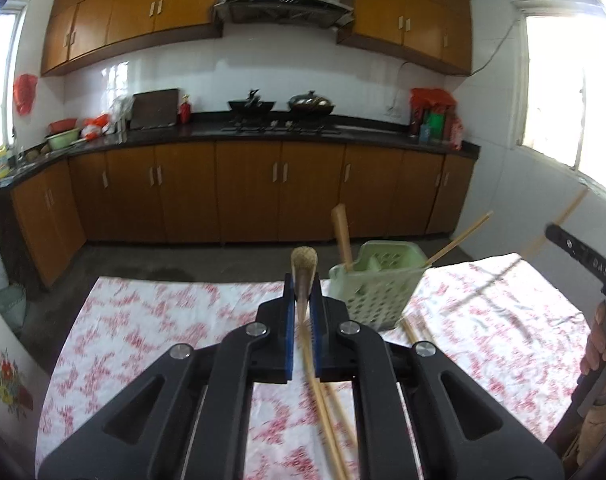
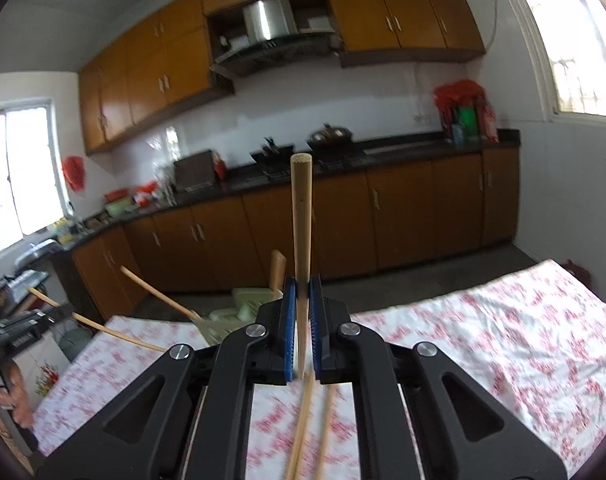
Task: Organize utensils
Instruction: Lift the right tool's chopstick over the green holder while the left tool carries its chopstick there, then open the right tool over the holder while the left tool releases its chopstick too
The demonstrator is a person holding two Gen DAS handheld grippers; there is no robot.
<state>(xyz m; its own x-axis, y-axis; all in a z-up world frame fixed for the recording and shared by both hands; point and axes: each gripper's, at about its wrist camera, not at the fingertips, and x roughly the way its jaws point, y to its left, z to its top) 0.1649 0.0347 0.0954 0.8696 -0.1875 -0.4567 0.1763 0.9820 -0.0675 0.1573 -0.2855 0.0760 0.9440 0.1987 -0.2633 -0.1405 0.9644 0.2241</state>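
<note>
Left claw (image 1: 303, 300): both blue-padded jaws are pressed against a wooden stick (image 1: 304, 276), which points forward with its rounded, rough end past the fingertips. Right claw (image 2: 302, 300): jaws clamped on a second wooden stick (image 2: 302, 216), which rises steeply, its flat tip well above the fingers. Under each claw, blurred chopsticks (image 1: 327, 420) lie loose on the floral cloth (image 1: 143, 320) that covers the desk (image 2: 503, 320).

A pale green perforated utensil basket (image 1: 377, 292) stands near the far edge of the desk, just right of the left claw in the left wrist view. It holds a flat wooden handle (image 1: 341, 236) standing nearly upright and a thin chopstick (image 1: 459, 240) leaning out to the right. In the right wrist view the basket (image 2: 239, 308) is partly hidden behind the claw; whether it touches the claw cannot be told.
</note>
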